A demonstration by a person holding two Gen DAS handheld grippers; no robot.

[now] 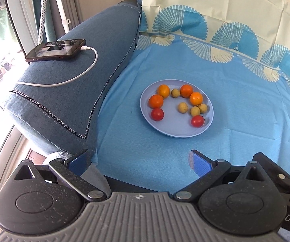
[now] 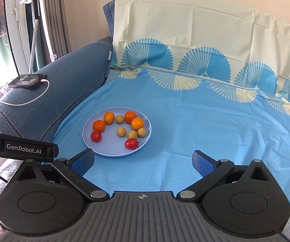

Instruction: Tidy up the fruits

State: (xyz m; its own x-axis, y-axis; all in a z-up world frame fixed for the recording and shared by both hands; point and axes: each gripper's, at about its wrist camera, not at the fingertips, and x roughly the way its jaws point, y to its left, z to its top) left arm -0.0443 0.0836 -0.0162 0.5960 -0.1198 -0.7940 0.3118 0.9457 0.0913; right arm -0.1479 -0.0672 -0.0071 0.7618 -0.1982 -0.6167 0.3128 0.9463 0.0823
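Note:
A pale blue plate [image 1: 177, 131] [image 2: 108, 149] lies on the blue sheet. On it are several oranges [image 1: 156, 101] [image 2: 137, 123], several small yellow-brown fruits [image 1: 183, 107] [image 2: 121, 131] and two red tomatoes [image 1: 157, 114] [image 2: 131, 143]. My left gripper [image 1: 140, 161] is open and empty, held short of the plate's near edge. My right gripper [image 2: 143, 161] is open and empty, near and to the right of the plate. The left gripper's body [image 2: 20, 150] shows at the left of the right wrist view.
A blue sofa armrest [image 1: 68, 92] [image 2: 50, 84] rises left of the plate, carrying a phone [image 1: 56, 49] [image 2: 28, 80] with a white cable [image 1: 74, 76]. A cream and blue patterned cloth [image 1: 225, 20] [image 2: 195, 40] covers the backrest behind. A window is at far left.

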